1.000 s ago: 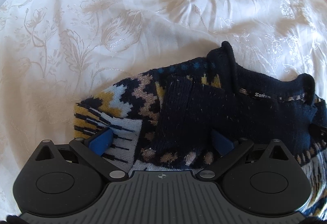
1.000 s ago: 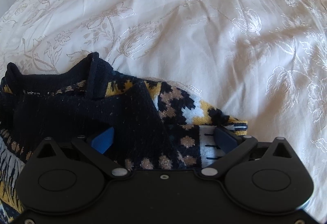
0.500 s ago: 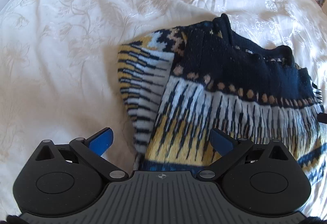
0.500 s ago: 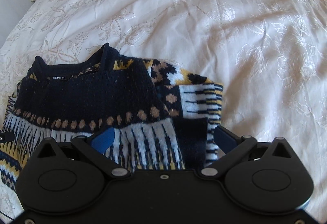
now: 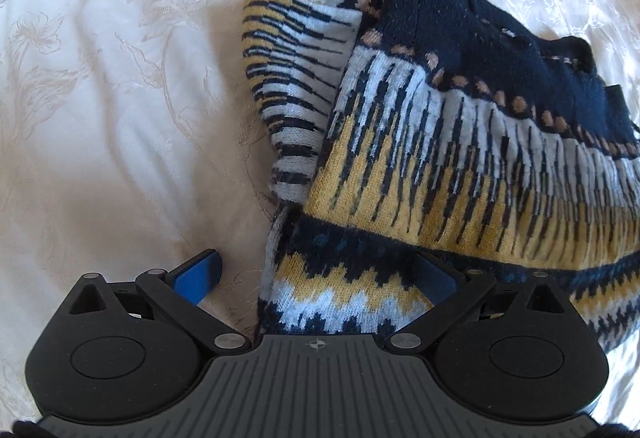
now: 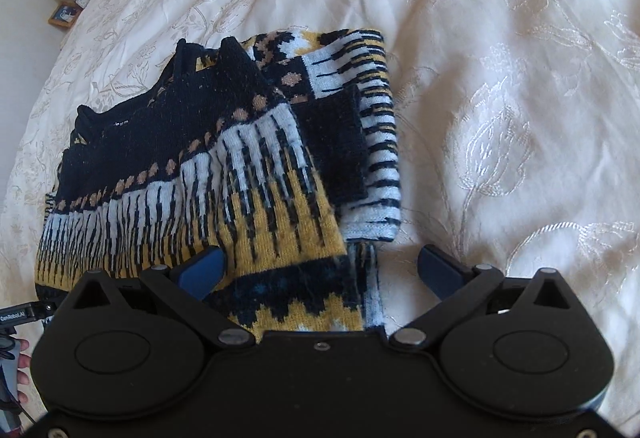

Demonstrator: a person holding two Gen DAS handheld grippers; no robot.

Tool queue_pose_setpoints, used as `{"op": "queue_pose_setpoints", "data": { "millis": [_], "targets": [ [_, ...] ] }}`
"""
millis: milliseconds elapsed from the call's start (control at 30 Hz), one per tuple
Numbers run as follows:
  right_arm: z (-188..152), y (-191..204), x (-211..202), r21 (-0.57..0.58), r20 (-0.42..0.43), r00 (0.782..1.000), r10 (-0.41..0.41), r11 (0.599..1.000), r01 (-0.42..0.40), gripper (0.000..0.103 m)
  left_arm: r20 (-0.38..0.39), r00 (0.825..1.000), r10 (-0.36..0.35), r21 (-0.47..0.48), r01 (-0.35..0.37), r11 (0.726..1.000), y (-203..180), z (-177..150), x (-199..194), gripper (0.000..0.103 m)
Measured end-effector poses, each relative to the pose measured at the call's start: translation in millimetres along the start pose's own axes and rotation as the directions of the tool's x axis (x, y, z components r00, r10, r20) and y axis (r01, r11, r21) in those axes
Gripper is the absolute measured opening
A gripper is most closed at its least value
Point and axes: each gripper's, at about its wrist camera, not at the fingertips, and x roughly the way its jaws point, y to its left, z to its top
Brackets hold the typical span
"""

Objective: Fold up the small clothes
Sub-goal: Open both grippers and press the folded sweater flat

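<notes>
Left wrist view: left tongs [image 5: 318, 272] with fingers spread wide, nothing clamped. Left blue pad [image 5: 198, 275] sits over bare bedspread [image 5: 120, 118]; right pad lies against or under the sweater's lower band, contact not resolvable. The sweater [image 5: 420, 174] fills the area ahead and to the right of these tongs: a navy, white and yellow knit, lying on the bedspread. A striped sleeve [image 5: 296, 86] is folded inward along the garment's left edge. Navy collar at the far end, ahead-right. This view alone shows the left sleeve fold.

Right wrist view: right tongs [image 6: 322, 270] also spread wide, gripping nothing. Here the sweater [image 6: 192, 166] lies ahead and to the left; its lower band runs between the fingers, close to the tool body. Left pad [image 6: 202, 270] overlaps the yellow knit; right pad is over bare bedspread [image 6: 520, 118]. The other sleeve [image 6: 380, 142], with a navy cuff, is folded over the garment's right edge. Seen only here: a hand [image 6: 22, 374] at the lower left frame edge, and a lamp and a picture frame [image 6: 66, 14] far ahead-left beyond the bed.
</notes>
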Motion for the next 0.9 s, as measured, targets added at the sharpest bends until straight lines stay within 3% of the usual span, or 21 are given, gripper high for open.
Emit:
{"op": "queue_pose_setpoints", "data": {
  "millis": [167, 333, 500, 767, 900],
  "targets": [
    [2, 6, 7, -0.057, -0.005, 1.0, 0.009, 0.998, -0.01, 0.103, -0.01, 1.0, 0.026, -0.006, -0.026, 1.0, -8, 8, -1, 0.103],
    [6, 4, 8, -0.063, -0.003, 0.999, 0.047, 0.997, -0.048, 0.103, 0.061, 0.997, 0.039, 0.015, -0.04, 0.999, -29, 16, -36, 0.103],
    [12, 2, 11, -0.048, 0.009, 0.996, 0.089, 0.995, -0.089, 0.103, 0.114, 0.993, -0.013, 0.06, 0.007, 0.998, -62, 36, -52, 0.103],
    [22, 1, 15, -0.042, -0.002, 0.989, 0.15, 0.988, -0.15, 0.103, 0.088, 0.994, -0.063, 0.152, 0.049, 0.987, -116, 52, -16, 0.103],
    [27, -5, 16, -0.017, 0.005, 0.98, 0.2, 0.98, -0.2, 0.103, 0.052, 0.998, -0.032, 0.17, 0.023, 0.985, -133, 59, 8, 0.103]
  ]
}}
